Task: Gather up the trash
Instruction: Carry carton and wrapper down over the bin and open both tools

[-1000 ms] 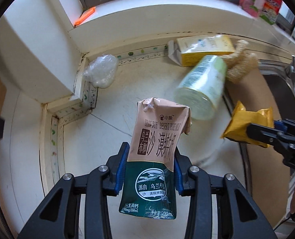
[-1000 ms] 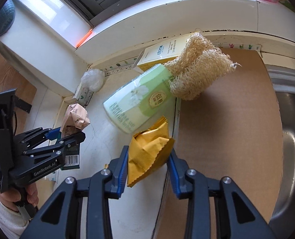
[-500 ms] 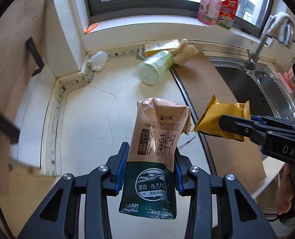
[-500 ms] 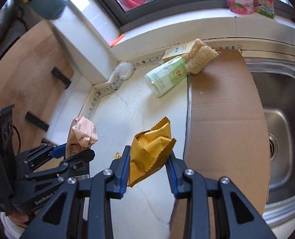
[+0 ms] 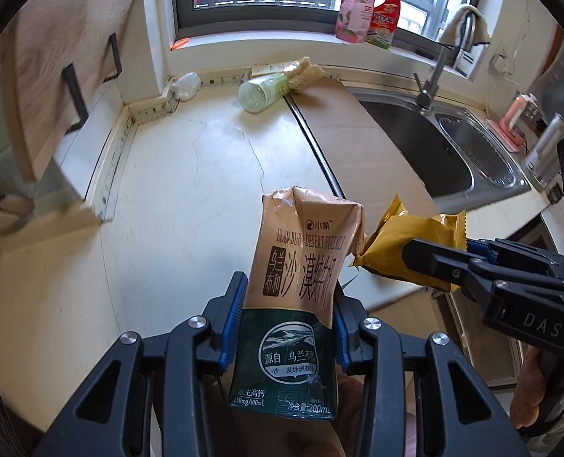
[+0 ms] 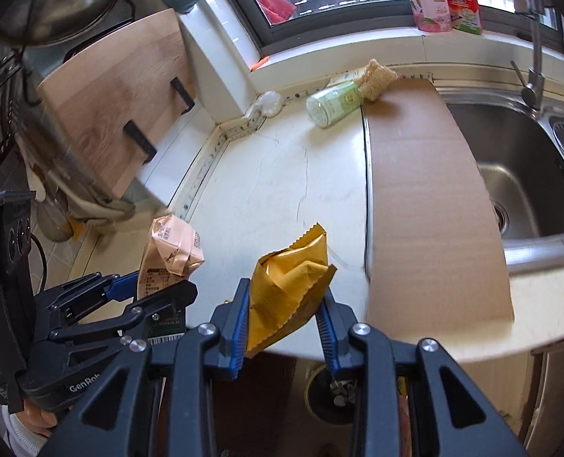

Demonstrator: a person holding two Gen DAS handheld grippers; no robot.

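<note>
The left gripper (image 5: pixel 287 327) is clamped on a crushed milk carton (image 5: pixel 301 278), its blue pads pressing both side walls; the carton stands upright between the jaws, green base nearest the camera, tan top pointing to 12 o'clock. In the left wrist view the right gripper (image 5: pixel 407 257) enters from 3 o'clock and is clamped on a yellow wrapper (image 5: pixel 400 245), whose tip lies just beside the carton's top right corner. In the right wrist view the same wrapper (image 6: pixel 289 285) sits crumpled between the blue pads, and the left gripper (image 6: pixel 156 297) with its carton (image 6: pixel 171 247) appears at 9 o'clock. Both held items hang above the near edge of the counter (image 5: pixel 190 190). A cardboard sheet (image 6: pixel 423 198) lies on the counter beside the sink (image 6: pixel 526 167), at 2 o'clock. At the far end, toward 12 o'clock, a green bottle (image 5: pixel 263 89) lies on its side, touching a loofah (image 5: pixel 306 74). A clear plastic wad (image 5: pixel 185 85) sits in the corner at 11 o'clock. Two spray bottles (image 5: pixel 369 11) stand on the sill.
</note>
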